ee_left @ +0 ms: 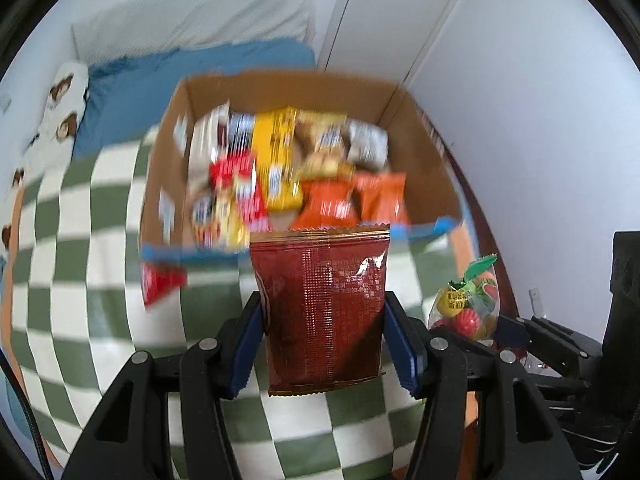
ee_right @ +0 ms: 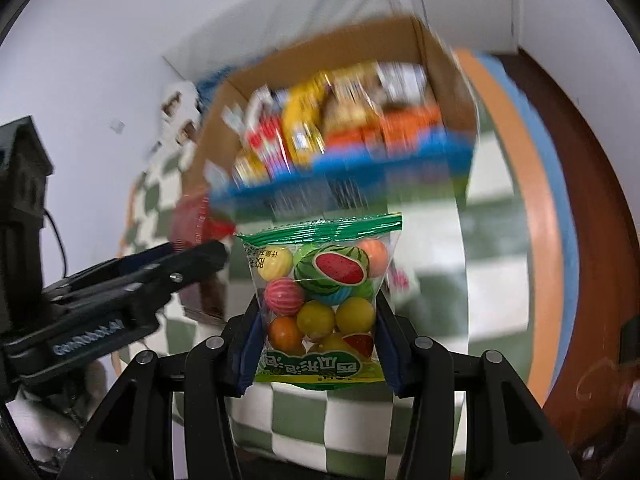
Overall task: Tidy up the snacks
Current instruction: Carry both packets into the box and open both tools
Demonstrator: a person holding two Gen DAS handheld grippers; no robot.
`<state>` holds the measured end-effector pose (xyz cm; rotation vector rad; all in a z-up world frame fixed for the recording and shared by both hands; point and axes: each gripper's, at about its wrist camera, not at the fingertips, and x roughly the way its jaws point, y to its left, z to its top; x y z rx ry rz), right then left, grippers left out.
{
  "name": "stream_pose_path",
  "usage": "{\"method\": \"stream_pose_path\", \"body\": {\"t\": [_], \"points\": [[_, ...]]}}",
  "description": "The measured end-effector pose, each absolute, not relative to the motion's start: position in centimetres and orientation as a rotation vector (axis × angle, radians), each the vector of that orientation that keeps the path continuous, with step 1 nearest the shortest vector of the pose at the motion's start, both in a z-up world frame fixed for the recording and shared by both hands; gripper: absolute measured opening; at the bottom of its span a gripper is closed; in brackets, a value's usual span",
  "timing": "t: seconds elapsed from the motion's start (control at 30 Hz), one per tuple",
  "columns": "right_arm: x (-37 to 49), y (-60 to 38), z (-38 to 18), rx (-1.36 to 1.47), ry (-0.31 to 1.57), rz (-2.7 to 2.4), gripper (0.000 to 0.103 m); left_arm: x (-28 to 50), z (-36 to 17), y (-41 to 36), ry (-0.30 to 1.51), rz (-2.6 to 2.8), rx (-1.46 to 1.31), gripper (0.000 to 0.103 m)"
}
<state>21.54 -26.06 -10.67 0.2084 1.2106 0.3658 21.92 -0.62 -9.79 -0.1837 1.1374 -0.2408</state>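
My left gripper [ee_left: 324, 312] is shut on a dark red foil snack packet [ee_left: 320, 304] and holds it upright just in front of a cardboard box [ee_left: 280, 88] full of several snack packets. My right gripper [ee_right: 316, 312] is shut on a clear bag of colourful fruit-shaped gumballs [ee_right: 320, 300], held before the same box [ee_right: 320, 44]. The gumball bag also shows at the right of the left wrist view [ee_left: 466, 304]. The left gripper shows at the left of the right wrist view [ee_right: 132, 280]. A small red packet [ee_left: 160, 284] lies on the cloth beside the box.
The box stands on a green and white checked cloth [ee_left: 80, 240]. A blue pillow [ee_left: 160, 88] and a bear-print cushion [ee_left: 60, 112] lie behind it. A white wall and door [ee_left: 400, 8] are at the right. A dark wooden edge [ee_right: 580, 200] curves along the right.
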Motion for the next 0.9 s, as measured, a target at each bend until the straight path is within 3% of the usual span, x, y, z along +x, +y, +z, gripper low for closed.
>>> {"method": "stream_pose_path", "body": {"t": [0.23,0.4,0.63,0.9], "points": [[28.1,-25.4,-5.9,0.140,1.126,0.378,0.052,29.1,-7.5,-0.9,1.095,-0.242,-0.139,0.055],[33.8,-24.1,-6.0,0.109,1.139,0.365,0.052,34.8,-8.7,-0.6,1.149,-0.219,-0.118,0.055],[41.9,-23.1,-9.9,0.075,1.231,0.320,0.052,42.4,-14.7,-0.1,1.346,-0.205,-0.151,0.055],[46.9,-22.7,-15.7,0.062,1.351,0.292,0.052,45.6,-20.2,0.6,1.482,-0.174,-0.202,0.055]]}}
